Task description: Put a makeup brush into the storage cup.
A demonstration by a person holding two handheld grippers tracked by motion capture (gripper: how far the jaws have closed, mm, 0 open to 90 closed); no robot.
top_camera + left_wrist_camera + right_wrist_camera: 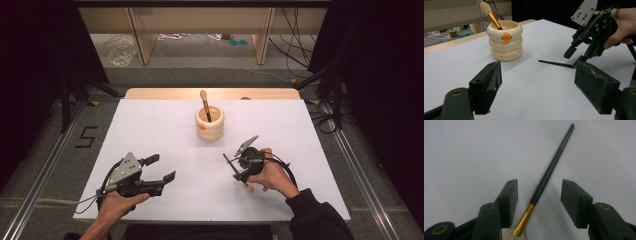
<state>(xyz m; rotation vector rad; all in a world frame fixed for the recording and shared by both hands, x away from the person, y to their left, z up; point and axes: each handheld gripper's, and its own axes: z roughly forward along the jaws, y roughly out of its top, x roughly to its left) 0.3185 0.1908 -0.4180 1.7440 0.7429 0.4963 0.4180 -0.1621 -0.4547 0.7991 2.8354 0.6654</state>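
A dark-handled makeup brush [551,163] with a gold ferrule [524,219] lies flat on the white table [150,125]. My right gripper [540,185] points down over it with a jaw on each side of the handle; neither pad touches it. The same brush [555,63] shows in the left gripper view under the right gripper [575,55]. A cream ringed cup [209,125] with an orange button stands at the table's middle back and holds a second brush [204,102], bristles up. My left gripper [162,168] rests open at the front left, nothing between its jaws.
The table's wooden back edge [210,93] lies behind the cup. Metal rails [45,165] run along the floor on both sides. Cables [295,60] trail on the floor at the back right. White surface separates the two grippers.
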